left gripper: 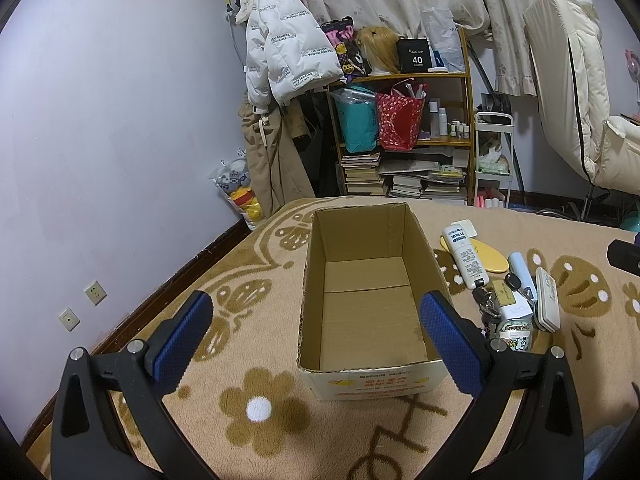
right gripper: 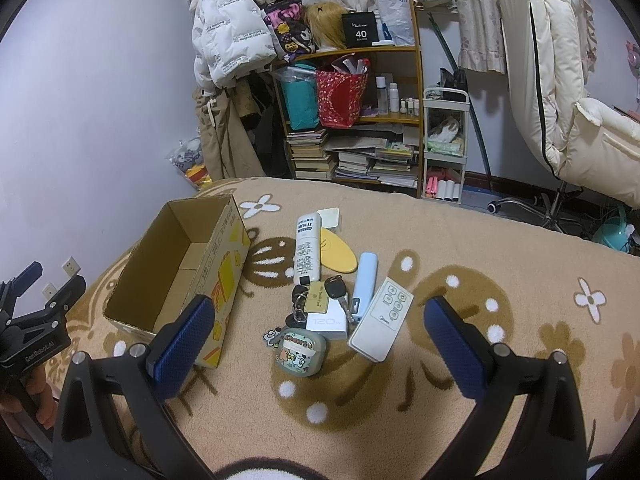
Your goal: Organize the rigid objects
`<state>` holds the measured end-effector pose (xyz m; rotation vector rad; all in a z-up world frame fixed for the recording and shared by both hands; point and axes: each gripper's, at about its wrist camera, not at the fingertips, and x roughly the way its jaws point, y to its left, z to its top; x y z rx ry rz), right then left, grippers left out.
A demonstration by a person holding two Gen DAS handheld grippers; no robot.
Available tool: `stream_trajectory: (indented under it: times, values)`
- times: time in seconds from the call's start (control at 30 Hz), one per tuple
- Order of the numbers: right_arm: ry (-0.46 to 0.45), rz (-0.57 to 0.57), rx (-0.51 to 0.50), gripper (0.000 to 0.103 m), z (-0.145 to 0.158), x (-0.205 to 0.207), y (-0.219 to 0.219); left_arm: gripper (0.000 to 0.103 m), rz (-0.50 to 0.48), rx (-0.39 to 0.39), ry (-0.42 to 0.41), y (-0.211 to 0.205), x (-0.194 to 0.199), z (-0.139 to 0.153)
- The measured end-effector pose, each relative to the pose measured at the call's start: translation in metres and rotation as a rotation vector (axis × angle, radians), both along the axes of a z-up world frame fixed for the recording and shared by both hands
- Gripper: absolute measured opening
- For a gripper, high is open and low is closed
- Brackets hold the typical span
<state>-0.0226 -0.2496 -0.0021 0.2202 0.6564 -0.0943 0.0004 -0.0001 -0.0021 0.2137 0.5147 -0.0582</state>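
An open cardboard box stands empty on the flower-patterned blanket. To its right lies a cluster of small items: a long white remote, a yellow oval mirror, a light-blue case, a flat white remote, a key bunch with a tag, a white charger and a cartoon earbud case. My left gripper is open in front of the box. My right gripper is open, hovering before the cluster.
A wooden shelf with books, bags and bottles stands against the far wall beyond the bed. A white chair is at the right, a hanging jacket at the left. The blanket's near part is bare.
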Motion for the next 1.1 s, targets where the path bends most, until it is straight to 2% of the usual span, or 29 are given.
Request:
stream_trajectory:
  times: [0.9,1.1]
  values:
    - [0.004,-0.001,-0.001,0.103,0.001,0.006,-0.002,0.103,0.0,0.001,0.004,-0.001,0.0,0.0]
    - [0.013,0.001,0.01,0.103,0.001,0.011,-0.003,0.103,-0.012,-0.023,0.025,-0.001,0.003,-0.008]
